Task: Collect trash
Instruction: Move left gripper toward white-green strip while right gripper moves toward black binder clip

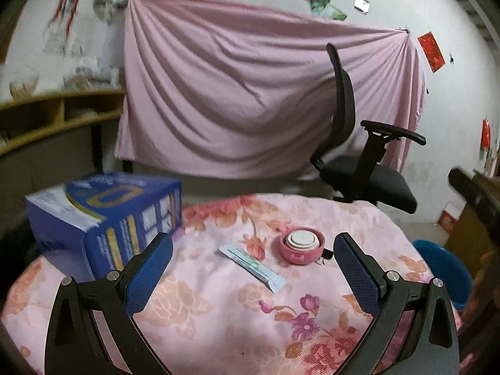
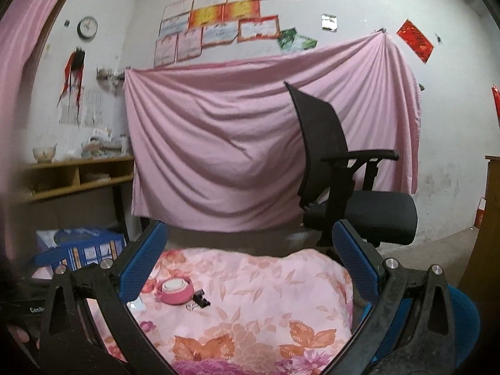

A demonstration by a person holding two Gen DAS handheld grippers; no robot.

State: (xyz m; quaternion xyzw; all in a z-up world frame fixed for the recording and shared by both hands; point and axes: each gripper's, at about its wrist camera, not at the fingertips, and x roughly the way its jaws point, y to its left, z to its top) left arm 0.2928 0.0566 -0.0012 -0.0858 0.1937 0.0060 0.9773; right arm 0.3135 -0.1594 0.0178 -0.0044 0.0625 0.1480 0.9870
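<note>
Both cameras look forward between their own jaws, over a worktop [image 1: 218, 312] with a flowered cover, toward a wall hung with a pink sheet [image 1: 250, 93]. The left wrist view sits closer and tilts downward — the worktop fills its lower half. The right wrist view sits further back and more level, showing more wall in the upper frame. Both views share the pink round tin [image 1: 301, 245], blue box [image 1: 106, 215], black chair [image 1: 359, 162] and sheet.
</note>
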